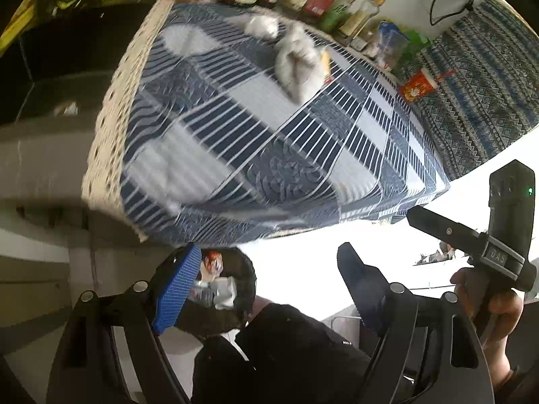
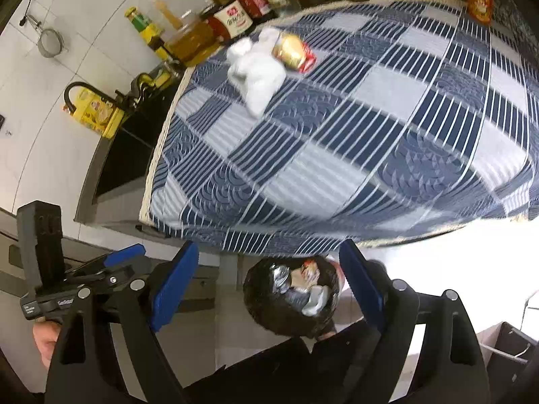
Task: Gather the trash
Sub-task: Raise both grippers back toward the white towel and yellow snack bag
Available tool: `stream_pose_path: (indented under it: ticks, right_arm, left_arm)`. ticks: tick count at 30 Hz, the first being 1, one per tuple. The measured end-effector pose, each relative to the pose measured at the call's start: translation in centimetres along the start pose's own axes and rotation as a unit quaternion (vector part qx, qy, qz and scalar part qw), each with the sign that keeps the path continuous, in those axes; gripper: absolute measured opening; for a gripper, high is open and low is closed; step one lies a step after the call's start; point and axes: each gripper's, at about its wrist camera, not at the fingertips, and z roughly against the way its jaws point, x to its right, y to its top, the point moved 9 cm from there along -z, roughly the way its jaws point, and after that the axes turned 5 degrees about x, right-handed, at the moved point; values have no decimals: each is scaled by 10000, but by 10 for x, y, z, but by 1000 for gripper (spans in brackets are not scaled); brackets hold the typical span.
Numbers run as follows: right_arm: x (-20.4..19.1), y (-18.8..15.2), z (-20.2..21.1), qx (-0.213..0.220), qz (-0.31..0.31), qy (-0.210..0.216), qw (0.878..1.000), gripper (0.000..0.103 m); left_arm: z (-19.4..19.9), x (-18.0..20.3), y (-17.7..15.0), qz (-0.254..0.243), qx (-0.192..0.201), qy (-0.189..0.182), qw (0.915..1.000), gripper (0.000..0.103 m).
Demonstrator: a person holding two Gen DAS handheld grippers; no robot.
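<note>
Your bin (image 2: 291, 298) holds several wrappers; crumpled tissue (image 2: 257, 67) and snack packet (image 2: 294, 52) remain near the table's (image 2: 387, 128) far edge. Your left gripper (image 1: 269, 289) and right gripper (image 2: 269, 286) both spread, empty.

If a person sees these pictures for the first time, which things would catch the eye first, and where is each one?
First the blue-and-white checked tablecloth, which fills most of both views. Near its far edge lie crumpled white tissues touching a shiny gold and red wrapper, just before a row of bottles. Below the near table edge stands a black-lined bin already holding trash, between the fingers of the open right gripper.
</note>
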Motion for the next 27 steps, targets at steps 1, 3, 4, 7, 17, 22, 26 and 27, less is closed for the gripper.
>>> stream_pose_path:
  ticks: [1,3,4,7,17,22,26,27]
  right_arm:
    - [1,5,2,51,18,26,10000,85]
    - [6,19,8,160,93,38,9998,85]
    - [9,24,8,182,96,38,9998,85]
    - [18,42,10,271,138,103,9995,85]
    - [41,99,-8,217,474,385,9979,85]
    - [51,128,-20,180,634,560,9963,85]
    - [60,148,-34,65,703,643,9954,85]
    - [62,152,-37,50,726,675,9951,85]
  left_arm:
    - [-1,5,7,-29,26,5,10000,81]
    - [-2,11,16,-81,58,29,9999,81]
    - [-3,15,21,-96,80,46,9999,81]
    - [-6,23,38,-90,177,99,9998,81]
    - [-34,37,84,145,269,322,9990,81]
    - [-57,41,111,300,271,473,9981,80]
    - [-77,39,131,221,248,771,9965,81]
    - [-81,39,135,214,251,798,9963,81]
